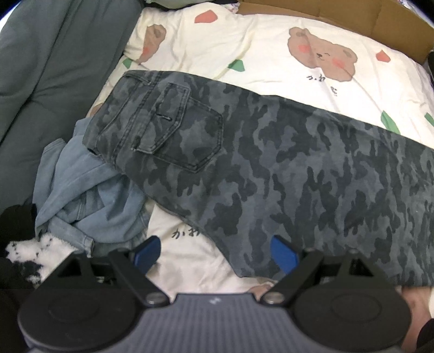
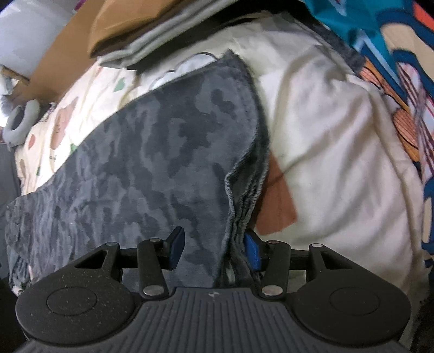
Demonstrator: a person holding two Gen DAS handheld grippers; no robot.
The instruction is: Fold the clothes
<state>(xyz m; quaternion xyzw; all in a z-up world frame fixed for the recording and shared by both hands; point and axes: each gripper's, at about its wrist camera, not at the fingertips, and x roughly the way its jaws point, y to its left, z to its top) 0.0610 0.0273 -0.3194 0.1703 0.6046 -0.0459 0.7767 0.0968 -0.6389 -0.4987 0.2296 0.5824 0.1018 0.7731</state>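
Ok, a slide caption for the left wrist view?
Open left gripper above the edge of camouflage trousers spread on a bear-print sheet.

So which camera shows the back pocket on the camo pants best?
The left wrist view. The back pocket on the camo pants lies flat there, seams and flap sharp. The right wrist view shows only the pants' leg end, between the right gripper's fingers; no pocket is in view there.

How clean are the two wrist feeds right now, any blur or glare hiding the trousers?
Left wrist: fairly sharp, camouflage trousers and bear-print sheet evenly lit, only fisheye bending and dark corners. Right wrist: smeared toward the top, cardboard and teal cloth soft; trouser hem by the right gripper stays readable. No glare.
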